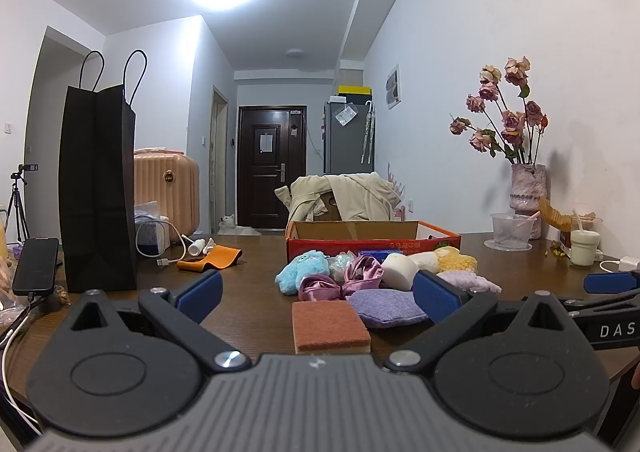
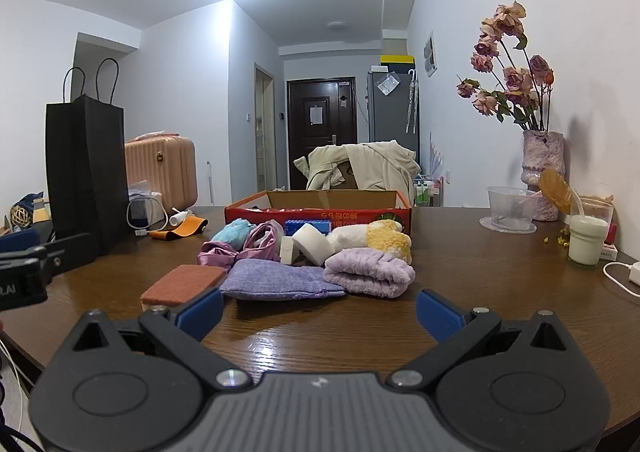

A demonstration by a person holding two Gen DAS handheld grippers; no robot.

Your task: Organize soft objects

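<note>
**Operator:** Report the state of both tools and the location of the work items.

**Technician:** Left gripper [image 1: 318, 288]: fingers spread wide, nothing between them. Right gripper [image 2: 320, 310]: fingers likewise apart and empty. Landmark: the red cardboard box [image 2: 320, 212]. All soft items lie on the wooden table [image 2: 480, 272] in a cluster just in front of that box. Nearest the grippers, farthest from the box: a rust-coloured scouring sponge [image 1: 330, 326], a purple knit pouch [image 2: 276, 280] beside it, and a rolled lilac towel [image 2: 370, 272]. Touching or almost touching the box front: a blue plush toy [image 1: 300, 270], pink satin scrunchies [image 1: 340, 280], a white foam block [image 2: 314, 244] and a yellow-and-white plush [image 2: 376, 238].

**Operator:** Handling characteristics?

**Technician:** Judged light and compressible throughout; none appears fragile. The sponge should hold its shape; grip across its short sides. The towel may unroll; grip across the middle of the roll. The satin probably slips; pinch a bunched fold. The pouch is limp; expect it to droop from any single grip point.
</note>
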